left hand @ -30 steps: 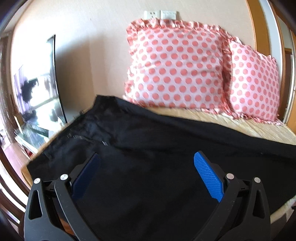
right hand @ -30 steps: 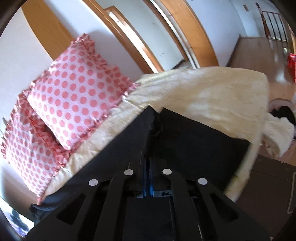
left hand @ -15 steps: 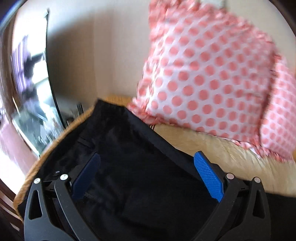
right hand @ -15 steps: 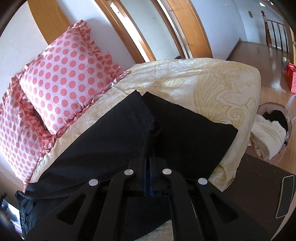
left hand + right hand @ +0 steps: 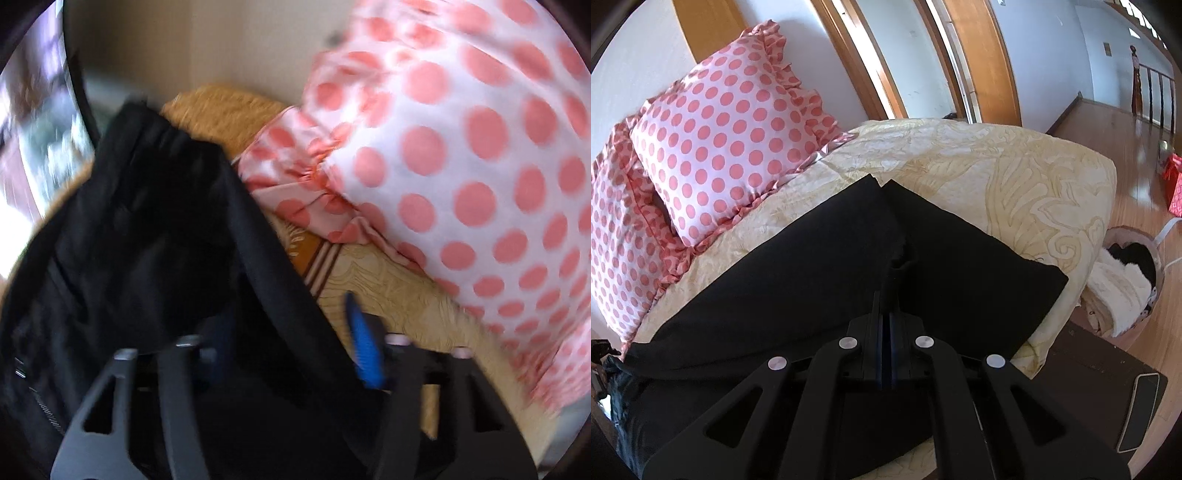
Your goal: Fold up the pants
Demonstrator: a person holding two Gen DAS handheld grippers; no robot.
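Black pants (image 5: 820, 266) lie spread across the cream bedspread (image 5: 1015, 173), the two leg ends side by side toward the far end. My right gripper (image 5: 886, 295) is shut on a pinch of the pants fabric between the legs. In the blurred left wrist view the waistband end of the pants (image 5: 147, 229) fills the lower left. My left gripper (image 5: 291, 332) is partly open, its blue pads (image 5: 364, 350) straddling the pants' far edge; the left pad is dim behind fabric.
Pink polka-dot pillows (image 5: 727, 136) lean on the wall at the bed's back, close to my left gripper (image 5: 461, 166). A basket of laundry (image 5: 1126, 277) stands on the wood floor at right. A dark stand with a phone (image 5: 1141, 410) is beside the bed.
My left gripper has moved forward and down onto the waistband edge near the pillow, and its jaws have narrowed. My right gripper has risen with the pinched fabric, showing more of the pants.
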